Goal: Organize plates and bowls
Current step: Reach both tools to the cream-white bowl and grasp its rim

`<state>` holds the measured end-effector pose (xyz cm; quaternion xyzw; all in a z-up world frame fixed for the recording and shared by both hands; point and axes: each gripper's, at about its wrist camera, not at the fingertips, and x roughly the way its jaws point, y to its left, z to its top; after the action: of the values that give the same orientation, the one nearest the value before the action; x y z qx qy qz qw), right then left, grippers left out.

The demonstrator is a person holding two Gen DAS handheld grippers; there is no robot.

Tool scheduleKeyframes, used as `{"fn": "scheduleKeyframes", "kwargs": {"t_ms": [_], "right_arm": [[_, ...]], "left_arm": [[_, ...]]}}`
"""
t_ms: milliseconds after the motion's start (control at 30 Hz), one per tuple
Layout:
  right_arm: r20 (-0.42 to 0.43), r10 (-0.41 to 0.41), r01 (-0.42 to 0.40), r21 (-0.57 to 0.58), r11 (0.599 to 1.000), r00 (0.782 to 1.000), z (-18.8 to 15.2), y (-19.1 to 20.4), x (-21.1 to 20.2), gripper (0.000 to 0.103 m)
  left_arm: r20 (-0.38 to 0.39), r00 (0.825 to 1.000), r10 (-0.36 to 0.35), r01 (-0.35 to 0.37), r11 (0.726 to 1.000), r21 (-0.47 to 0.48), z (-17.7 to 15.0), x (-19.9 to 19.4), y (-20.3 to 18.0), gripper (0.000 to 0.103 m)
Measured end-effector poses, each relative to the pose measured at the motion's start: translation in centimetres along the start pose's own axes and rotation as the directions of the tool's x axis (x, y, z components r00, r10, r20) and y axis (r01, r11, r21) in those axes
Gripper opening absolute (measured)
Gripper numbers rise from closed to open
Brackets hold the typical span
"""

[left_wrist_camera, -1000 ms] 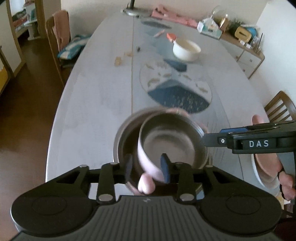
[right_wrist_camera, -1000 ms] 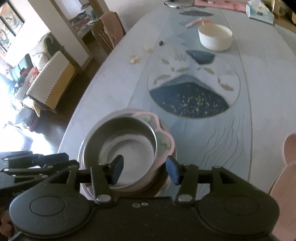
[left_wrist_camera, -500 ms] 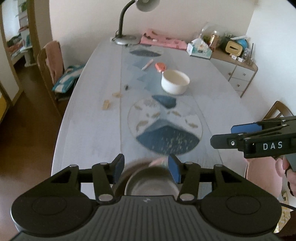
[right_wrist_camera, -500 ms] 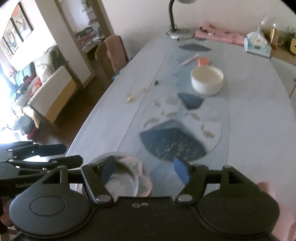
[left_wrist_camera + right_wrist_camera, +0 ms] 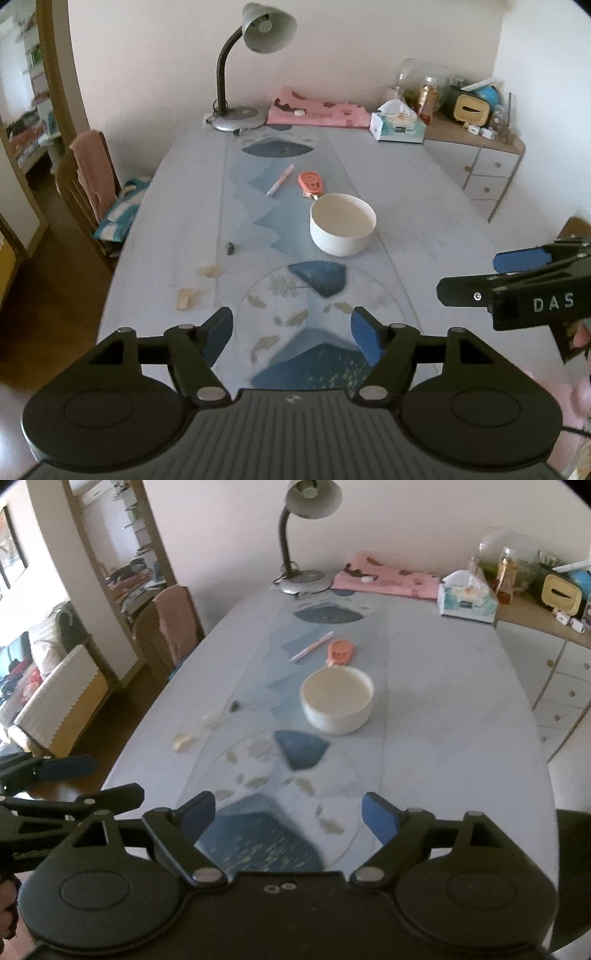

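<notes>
A white bowl (image 5: 342,229) stands upright and empty in the middle of the long grey table (image 5: 424,206); it also shows in the right wrist view (image 5: 337,704). My left gripper (image 5: 291,334) is open and empty, held above the near end of the table. My right gripper (image 5: 289,816) is open and empty too; in the left wrist view it shows from the side at the right edge (image 5: 480,277). The left gripper shows at the left edge of the right wrist view (image 5: 70,782). The stacked metal bowls and pink plate seen earlier are out of view.
Beyond the bowl lie a pink pen (image 5: 280,180) and an orange tape dispenser (image 5: 311,182). A desk lamp (image 5: 240,118), pink cloth (image 5: 317,110) and tissue box (image 5: 398,126) stand at the far end. Crumbs (image 5: 186,297) lie left. A chair (image 5: 88,173) stands at left, a cabinet (image 5: 484,162) at right.
Both grippers have lifted and pulled back from the stacked metal bowls, which dropped out of view. The left gripper, shut on a bowl's rim a second ago, has opened. The right jaws have widened.
</notes>
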<state>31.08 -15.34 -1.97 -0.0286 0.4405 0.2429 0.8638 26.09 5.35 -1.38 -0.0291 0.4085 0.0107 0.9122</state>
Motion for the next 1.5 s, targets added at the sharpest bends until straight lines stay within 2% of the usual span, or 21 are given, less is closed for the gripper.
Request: {"fn": "scheduleKeyframes", "kwargs": {"t_ms": [67, 200, 500, 800, 1100, 1233, 1433, 1500], "right_arm": [[0.005, -0.021, 0.021, 0.003, 1.0, 1.0, 1.0, -1.0, 0.8, 0.096], [0.014, -0.044, 0.044, 0.002, 0.999, 0.999, 2.5, -2.8, 2.3, 0.097], [0.002, -0.11, 0.11, -0.002, 0.994, 0.994, 6.0, -6.1, 6.9, 0.101], [-0.016, -0.139, 0.139, -0.022, 0.99, 0.99, 8.3, -8.3, 11.7, 0.099], [-0.098, -0.14, 0.142, 0.011, 0.99, 0.985, 9.2, -10.5, 17.6, 0.089], [-0.1, -0.139, 0.141, 0.02, 0.99, 0.985, 9.8, -10.8, 19.4, 0.086], [-0.125, -0.128, 0.132, 0.023, 0.991, 0.984, 9.9, -11.1, 21.9, 0.07], [-0.136, -0.12, 0.125, 0.026, 0.992, 0.983, 9.8, -11.1, 22.5, 0.066]], "left_arm": [[0.0, 1.0, 0.005, -0.005, 1.0, -0.018, 1.2, 1.5, -0.2, 0.076], [0.025, 0.997, 0.067, -0.067, 0.998, 0.001, 3.4, 4.1, -0.8, 0.078], [0.018, 0.998, 0.055, -0.055, 0.998, 0.004, 8.5, 9.6, -2.2, 0.078], [-0.063, 0.995, 0.075, -0.075, 0.997, 0.0, 11.4, 16.9, -3.0, 0.078], [-0.139, 0.988, 0.072, -0.075, 0.997, -0.018, 12.4, 23.7, -2.6, 0.078], [-0.157, 0.985, 0.075, -0.078, 0.997, -0.016, 12.4, 25.6, -2.7, 0.078], [-0.173, 0.982, 0.079, -0.079, 0.997, 0.006, 12.4, 28.0, -3.2, 0.078], [-0.176, 0.981, 0.077, -0.074, 0.997, 0.019, 12.3, 28.5, -3.6, 0.069]]}}
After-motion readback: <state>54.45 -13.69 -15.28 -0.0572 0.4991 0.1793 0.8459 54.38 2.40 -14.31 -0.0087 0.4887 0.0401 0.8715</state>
